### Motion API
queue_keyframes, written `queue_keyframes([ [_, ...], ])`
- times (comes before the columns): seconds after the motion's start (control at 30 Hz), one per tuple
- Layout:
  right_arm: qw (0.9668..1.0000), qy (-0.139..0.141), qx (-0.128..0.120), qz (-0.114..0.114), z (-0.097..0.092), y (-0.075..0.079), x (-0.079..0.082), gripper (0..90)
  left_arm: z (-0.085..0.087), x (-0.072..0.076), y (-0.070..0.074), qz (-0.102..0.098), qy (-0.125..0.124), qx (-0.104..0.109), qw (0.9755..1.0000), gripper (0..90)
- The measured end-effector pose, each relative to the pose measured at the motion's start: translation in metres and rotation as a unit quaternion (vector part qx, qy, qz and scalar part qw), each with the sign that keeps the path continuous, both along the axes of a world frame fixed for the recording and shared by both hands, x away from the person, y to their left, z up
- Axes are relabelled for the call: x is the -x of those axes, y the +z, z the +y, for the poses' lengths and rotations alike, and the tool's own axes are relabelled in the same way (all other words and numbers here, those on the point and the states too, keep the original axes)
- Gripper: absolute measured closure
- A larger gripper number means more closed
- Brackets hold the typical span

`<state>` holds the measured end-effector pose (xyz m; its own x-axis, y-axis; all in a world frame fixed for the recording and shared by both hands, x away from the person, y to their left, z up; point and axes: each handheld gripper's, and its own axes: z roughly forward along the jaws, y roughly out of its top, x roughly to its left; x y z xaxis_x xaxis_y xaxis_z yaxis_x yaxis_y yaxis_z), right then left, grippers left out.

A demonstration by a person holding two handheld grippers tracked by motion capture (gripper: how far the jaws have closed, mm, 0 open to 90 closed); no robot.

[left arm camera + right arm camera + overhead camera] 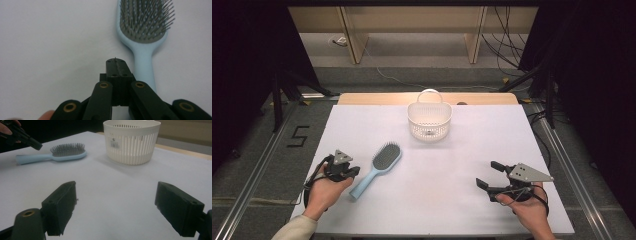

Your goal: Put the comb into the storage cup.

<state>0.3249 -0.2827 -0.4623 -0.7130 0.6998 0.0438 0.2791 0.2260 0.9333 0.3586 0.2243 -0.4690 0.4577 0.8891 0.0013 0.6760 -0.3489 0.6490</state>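
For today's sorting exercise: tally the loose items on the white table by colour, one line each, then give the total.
Light blue: 1, the hairbrush
White: 1, the slotted basket
Total: 2

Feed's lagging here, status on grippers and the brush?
Left gripper shut, empty, beside the brush handle. Right gripper open, empty, away from the brush. Brush flat on table, bristles up. Basket beyond; path clear.
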Motion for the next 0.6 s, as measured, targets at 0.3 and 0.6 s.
queue_keyframes([
  [0.3, 1.0, 0.0, 0.0, -0.001, 0.0, 0.0001, 0.0, 18.6, -0.0032, -0.0006, -0.0074, 0.045, -0.008, -0.008, 0.9989, 89.8],
  [0.6, 1.0, -0.001, 0.001, 0.001, -0.0002, 0.0, 0.0, 18.8, -0.0037, -0.0005, -0.0089, 0.063, -0.011, -0.006, 0.9979, 89.8],
])
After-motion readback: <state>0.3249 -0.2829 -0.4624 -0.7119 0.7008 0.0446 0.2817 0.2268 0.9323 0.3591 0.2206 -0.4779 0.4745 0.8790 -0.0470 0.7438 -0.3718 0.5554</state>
